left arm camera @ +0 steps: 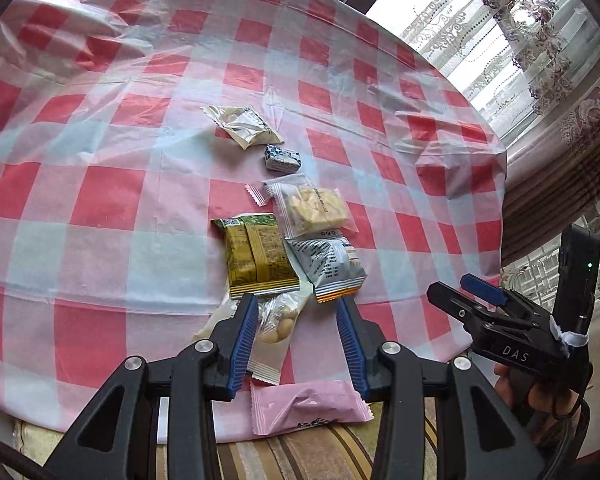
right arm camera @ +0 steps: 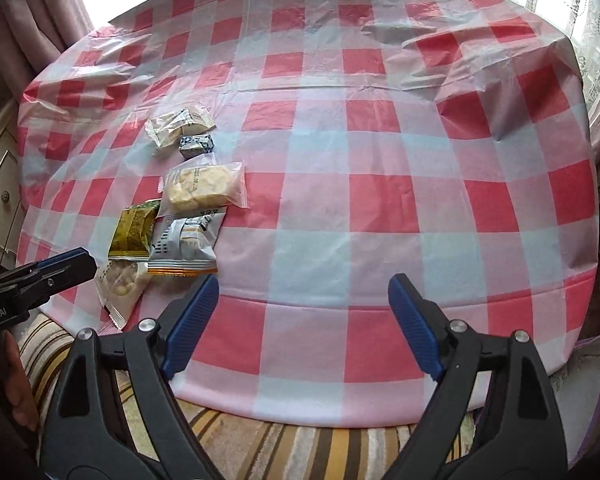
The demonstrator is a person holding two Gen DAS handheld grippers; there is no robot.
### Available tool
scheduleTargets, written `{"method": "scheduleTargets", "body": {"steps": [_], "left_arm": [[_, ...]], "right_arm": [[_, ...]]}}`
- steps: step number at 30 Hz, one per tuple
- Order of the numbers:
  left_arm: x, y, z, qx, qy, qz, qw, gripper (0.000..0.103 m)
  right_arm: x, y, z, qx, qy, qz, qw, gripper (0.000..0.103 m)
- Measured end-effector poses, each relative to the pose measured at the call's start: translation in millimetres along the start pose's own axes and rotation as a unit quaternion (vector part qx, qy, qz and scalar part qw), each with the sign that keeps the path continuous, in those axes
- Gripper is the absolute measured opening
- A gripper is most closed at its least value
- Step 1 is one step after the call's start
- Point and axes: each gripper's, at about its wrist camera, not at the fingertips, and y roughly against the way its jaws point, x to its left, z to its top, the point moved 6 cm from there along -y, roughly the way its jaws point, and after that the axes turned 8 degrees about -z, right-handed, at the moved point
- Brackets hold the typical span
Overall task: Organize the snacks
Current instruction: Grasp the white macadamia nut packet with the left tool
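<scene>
Several snack packets lie in a loose line on the red-checked tablecloth [left arm camera: 112, 200]. From far to near: a clear cream packet [left arm camera: 242, 125], a small blue-white block [left arm camera: 282, 158], a clear bag of yellow biscuits [left arm camera: 314, 206], a green-gold packet [left arm camera: 258, 256], a grey-orange packet [left arm camera: 330, 266], a clear packet of round biscuits [left arm camera: 278, 326] and a pink packet [left arm camera: 308, 404] at the table's near edge. My left gripper [left arm camera: 298, 310] is open, its fingers either side of the round-biscuit packet. My right gripper [right arm camera: 303, 290] is open and empty over bare cloth, right of the snacks [right arm camera: 182, 248].
The right gripper shows at the right of the left wrist view [left arm camera: 496, 320], held in a hand. The left gripper shows at the left edge of the right wrist view [right arm camera: 40, 276]. A striped cushion [right arm camera: 300, 452] lies below the table edge. Curtains [left arm camera: 540, 40] hang behind.
</scene>
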Motion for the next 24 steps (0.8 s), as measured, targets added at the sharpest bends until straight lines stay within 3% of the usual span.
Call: {"method": "scheduleTargets", "body": {"steps": [13, 24], "left_arm": [[35.1, 13.2, 11.8, -0.025, 0.029, 0.000, 0.9992, 0.048], [50.3, 14.0, 18.7, -0.030, 0.038, 0.002, 0.9988, 0.048]], "right_arm": [[70.7, -43.9, 45.4, 0.001, 0.047, 0.031, 0.998, 0.091], [91.9, -78.6, 53.5, 0.023, 0.079, 0.012, 0.997, 0.092]]}}
